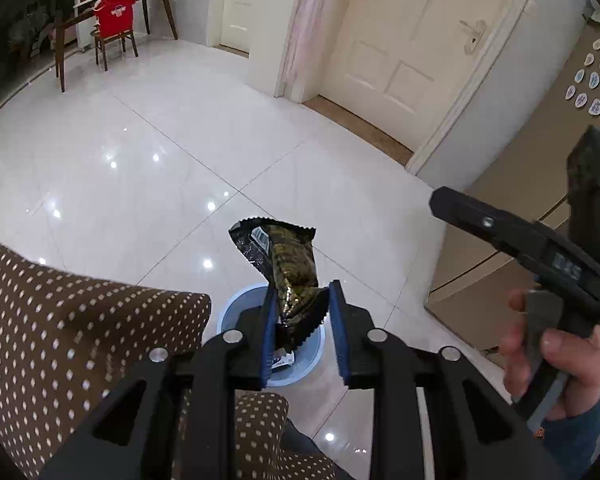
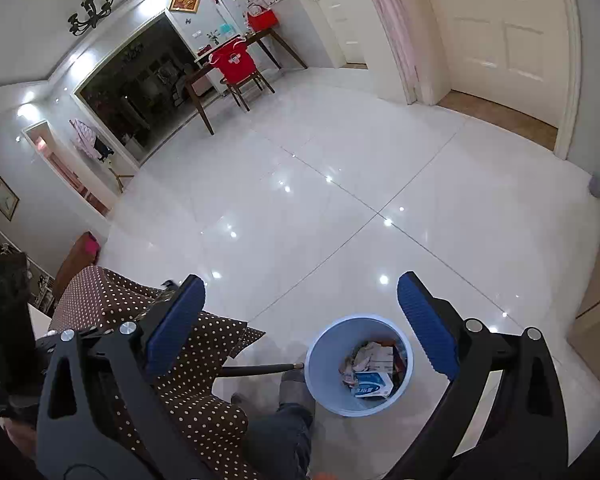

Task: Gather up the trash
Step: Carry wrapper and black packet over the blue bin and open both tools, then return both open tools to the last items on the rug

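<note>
One blue wastebasket on the floor holds crumpled paper and a carton; left hand-held gripper pinches a wrapper above it, right hand-held gripper gapes empty.

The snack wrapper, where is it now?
In the left wrist view, the black snack wrapper sits between the left gripper fingers, directly above the blue bin on the floor.

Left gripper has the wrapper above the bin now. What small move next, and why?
Probably open the left gripper: its pads pinch the black wrapper right above the blue bin, so it should drop in. The right gripper is already open and empty.
</note>
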`<state>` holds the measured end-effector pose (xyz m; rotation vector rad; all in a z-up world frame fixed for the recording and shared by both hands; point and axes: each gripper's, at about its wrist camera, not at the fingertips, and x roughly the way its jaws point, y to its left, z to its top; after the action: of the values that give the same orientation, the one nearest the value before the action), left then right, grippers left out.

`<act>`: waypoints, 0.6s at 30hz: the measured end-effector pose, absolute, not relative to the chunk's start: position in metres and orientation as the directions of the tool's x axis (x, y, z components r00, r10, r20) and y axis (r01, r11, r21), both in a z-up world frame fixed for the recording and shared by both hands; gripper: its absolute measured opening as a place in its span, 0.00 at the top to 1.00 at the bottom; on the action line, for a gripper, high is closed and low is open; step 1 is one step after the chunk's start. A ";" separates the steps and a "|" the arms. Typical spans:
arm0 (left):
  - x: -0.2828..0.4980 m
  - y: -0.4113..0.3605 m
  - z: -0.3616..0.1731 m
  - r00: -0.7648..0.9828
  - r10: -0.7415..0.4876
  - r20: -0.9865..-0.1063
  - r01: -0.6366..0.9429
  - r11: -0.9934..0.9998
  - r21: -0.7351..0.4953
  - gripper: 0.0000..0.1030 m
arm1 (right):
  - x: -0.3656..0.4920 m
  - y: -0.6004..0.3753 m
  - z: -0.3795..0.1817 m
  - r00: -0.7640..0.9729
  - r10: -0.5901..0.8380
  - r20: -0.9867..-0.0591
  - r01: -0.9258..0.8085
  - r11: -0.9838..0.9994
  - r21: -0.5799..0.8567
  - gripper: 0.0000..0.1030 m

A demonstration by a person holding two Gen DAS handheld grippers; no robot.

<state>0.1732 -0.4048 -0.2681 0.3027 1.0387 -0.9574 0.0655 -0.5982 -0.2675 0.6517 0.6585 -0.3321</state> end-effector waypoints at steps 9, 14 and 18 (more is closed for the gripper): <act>0.189 -0.397 -0.255 0.238 -0.535 -0.811 0.758 0.624 -0.189 0.12 | 0.067 -0.587 -0.267 0.752 -0.087 -0.653 0.478 0.754 0.450 0.07; 0.187 -0.376 -0.240 0.294 -0.536 -0.791 0.732 0.659 -0.174 0.12 | 0.069 -0.579 -0.267 0.749 -0.087 -0.657 0.474 0.762 0.440 0.06; 0.177 -0.358 -0.225 0.339 -0.550 -0.764 0.723 0.672 -0.162 0.10 | 0.072 -0.568 -0.260 0.744 -0.092 -0.662 0.471 0.775 0.421 0.06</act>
<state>0.1773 -0.3579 -0.2246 0.2202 0.8981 -0.8371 0.0720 -0.5675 -0.2596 0.6143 0.6671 -0.3302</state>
